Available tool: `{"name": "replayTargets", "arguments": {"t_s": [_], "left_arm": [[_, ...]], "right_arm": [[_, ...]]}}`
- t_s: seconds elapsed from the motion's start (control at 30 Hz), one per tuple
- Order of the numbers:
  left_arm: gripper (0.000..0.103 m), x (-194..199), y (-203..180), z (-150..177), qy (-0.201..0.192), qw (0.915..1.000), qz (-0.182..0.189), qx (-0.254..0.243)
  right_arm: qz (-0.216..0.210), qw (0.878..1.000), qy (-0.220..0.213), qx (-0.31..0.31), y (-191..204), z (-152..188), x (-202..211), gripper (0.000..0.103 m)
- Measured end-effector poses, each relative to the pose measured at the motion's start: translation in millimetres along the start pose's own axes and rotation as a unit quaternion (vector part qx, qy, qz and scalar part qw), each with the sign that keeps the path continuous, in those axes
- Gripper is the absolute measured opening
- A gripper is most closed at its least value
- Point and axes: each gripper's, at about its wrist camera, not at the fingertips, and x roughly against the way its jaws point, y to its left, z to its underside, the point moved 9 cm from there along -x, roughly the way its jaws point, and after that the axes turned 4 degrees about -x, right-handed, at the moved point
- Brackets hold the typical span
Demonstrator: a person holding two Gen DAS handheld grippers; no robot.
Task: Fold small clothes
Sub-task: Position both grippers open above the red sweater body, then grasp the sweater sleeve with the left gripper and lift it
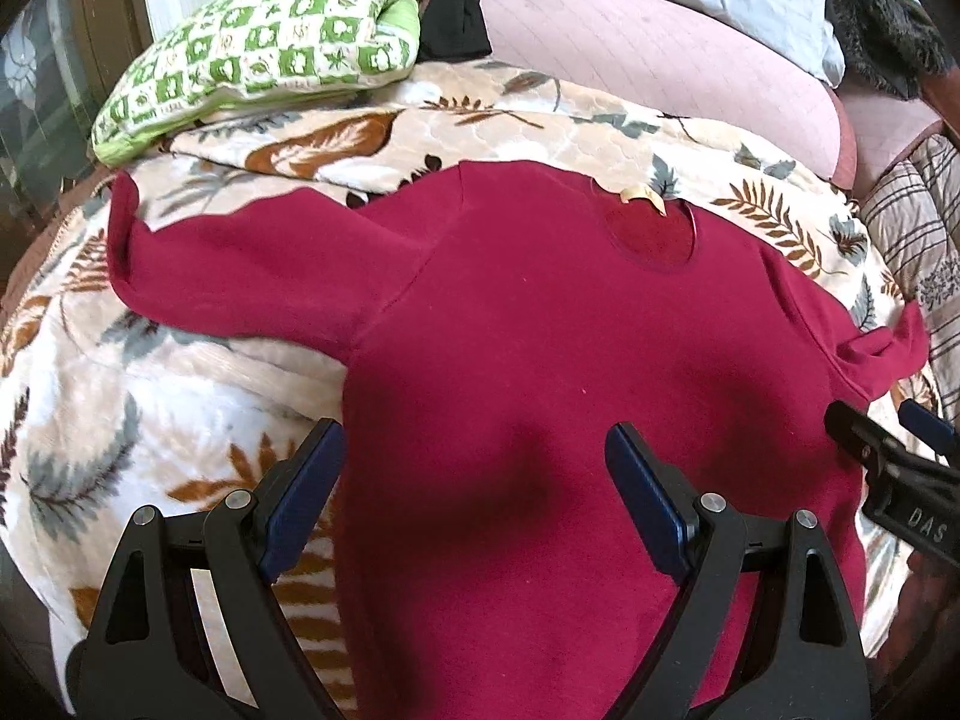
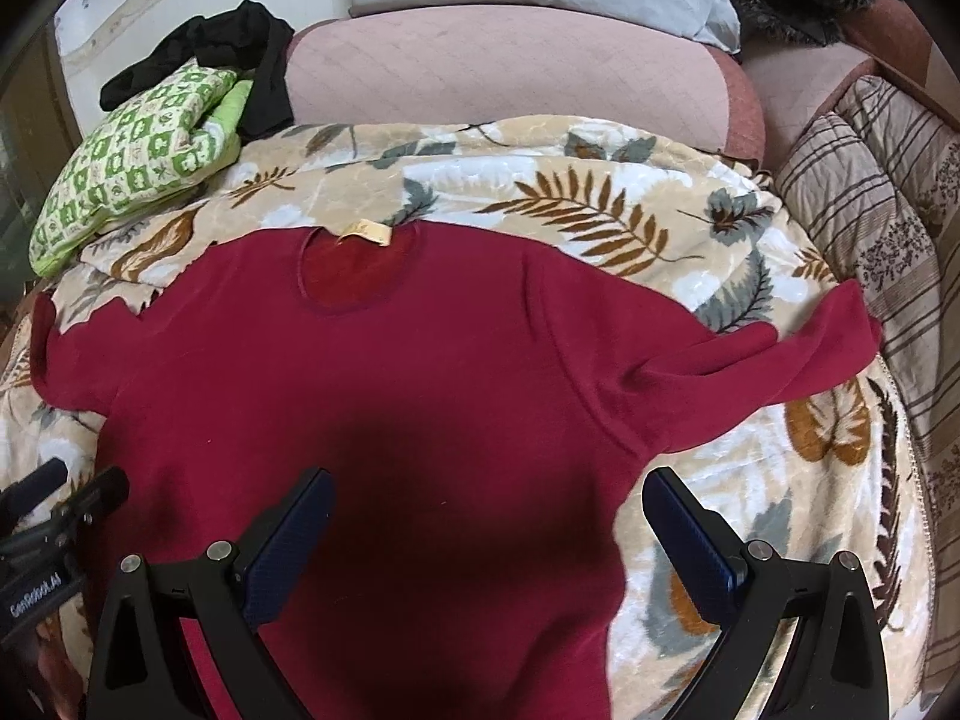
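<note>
Now the red sweater (image 1: 540, 348) lies flat on the leaf-pattern blanket (image 1: 150, 420) of the bed, front side up, with the neck opening and its small yellow label (image 2: 366, 232) pointing away from the cameras. Both sleeves are stretched out to the sides; the sleeve on the right (image 2: 780, 354) has some wrinkles near the shoulder. In my judgement the spreading step is finished and the first fold is not yet started, because no part of the sweater lies over another part.

The left claw (image 1: 474, 501) hovers over the lower left part of the sweater body, with its jaws spread wide. One blue pad is above the blanket just beside the sweater edge, the other is above the red cloth. It holds nothing, and I cannot tell if it touches the cloth. The right claw (image 2: 489, 534) is also spread wide and empty (its shadow falls dark on the cloth below it). Its left pad is over the sweater and its right pad is over the blanket.

The next move probably calls for each claw to go down to a sleeve or a side edge, pinch the cloth, and bring it toward the middle line. The cloth looks soft and thick, so a pinch should take both layers together.

A green checked pillow (image 1: 258, 48) and a black garment (image 2: 252, 54) lie at the far end, well apart from the sweater.
</note>
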Motion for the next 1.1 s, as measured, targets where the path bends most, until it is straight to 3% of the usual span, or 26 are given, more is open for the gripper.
{"name": "replayTargets", "arguments": {"t_s": [0.57,1.1], "left_arm": [[0.089,2,-10,-3,-0.007,0.9997,-0.017,-0.016],[0.089,-14,6,-17,-0.008,0.9998,-0.017,0.002]], "right_arm": [[-0.013,1.0,0.001,0.015,16,8,0,0.102],[-0.022,0.999,-0.005,0.032,53,-11,-18,0.102]]}}
